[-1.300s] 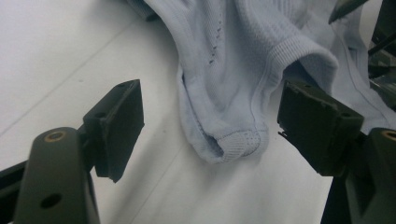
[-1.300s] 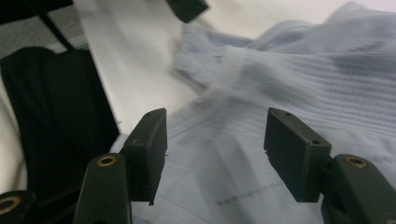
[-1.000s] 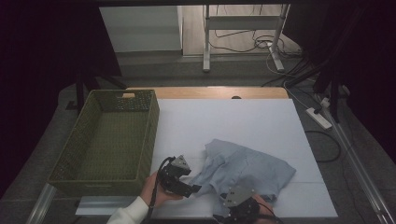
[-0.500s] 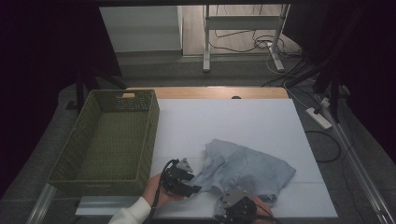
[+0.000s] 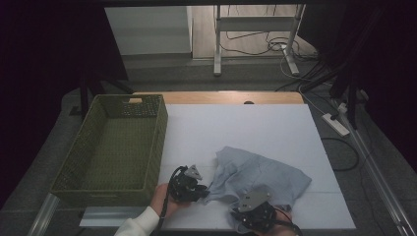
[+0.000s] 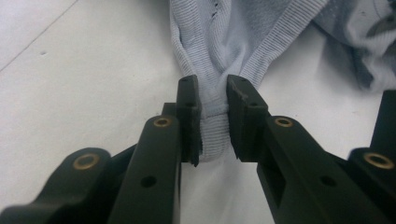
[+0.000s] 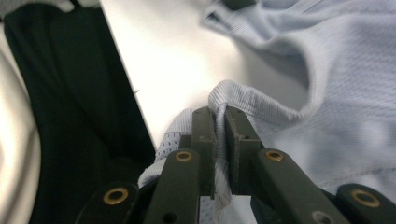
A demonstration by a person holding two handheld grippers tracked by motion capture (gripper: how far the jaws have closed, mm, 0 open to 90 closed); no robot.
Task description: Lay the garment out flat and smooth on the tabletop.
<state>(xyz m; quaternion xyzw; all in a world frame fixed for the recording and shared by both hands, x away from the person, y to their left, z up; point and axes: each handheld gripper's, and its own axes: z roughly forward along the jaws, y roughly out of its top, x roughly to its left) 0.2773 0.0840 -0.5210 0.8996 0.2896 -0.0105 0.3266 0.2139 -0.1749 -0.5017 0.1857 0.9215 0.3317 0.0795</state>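
Both grippers' jaws have just been closing and now pinch cloth: left gripper bites a ribbed hem, right gripper clamps a ribbed edge, near shut on thin fabric. Largest first: table, basket at 9 o'clock, shirt crumpled at 6 o'clock, apart from the basket. Hands barely shifted versus a second ago. Grasp looks set on two edges; lift or spread likely next.

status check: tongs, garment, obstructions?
Left tongs just closed, pinching the ribbed edge of the light blue garment. Right tongs just closed on its near edge. Green basket at left, clear of garment.
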